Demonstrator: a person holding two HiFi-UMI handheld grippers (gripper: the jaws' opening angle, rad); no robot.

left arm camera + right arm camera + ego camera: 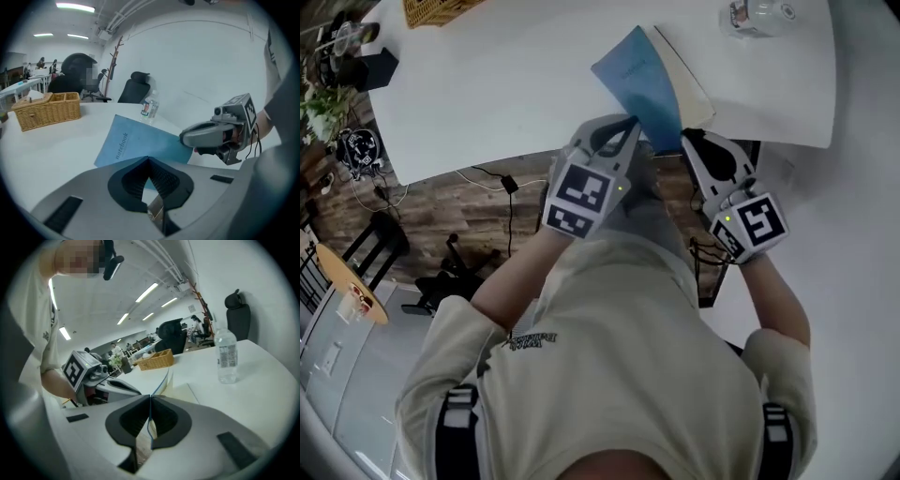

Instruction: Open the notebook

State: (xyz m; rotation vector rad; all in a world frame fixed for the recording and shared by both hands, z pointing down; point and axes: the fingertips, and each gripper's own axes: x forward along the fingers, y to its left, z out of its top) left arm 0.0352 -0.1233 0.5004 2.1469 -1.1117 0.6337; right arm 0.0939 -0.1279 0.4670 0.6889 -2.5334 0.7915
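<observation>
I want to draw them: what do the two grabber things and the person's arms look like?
Left gripper and right gripper are light grey beaks with black pads. Each has a cube of black-and-white square markers and a small green light. Black cables hang by the right one. The shirt is beige, short-sleeved.

I see blue notebook cover [639, 84], cream pages [692, 82], white table [487, 84], tan woven basket [441, 9]; left gripper [630, 127] and right gripper [686, 139] grey, marker cubes [578, 195] black-white squares.
</observation>
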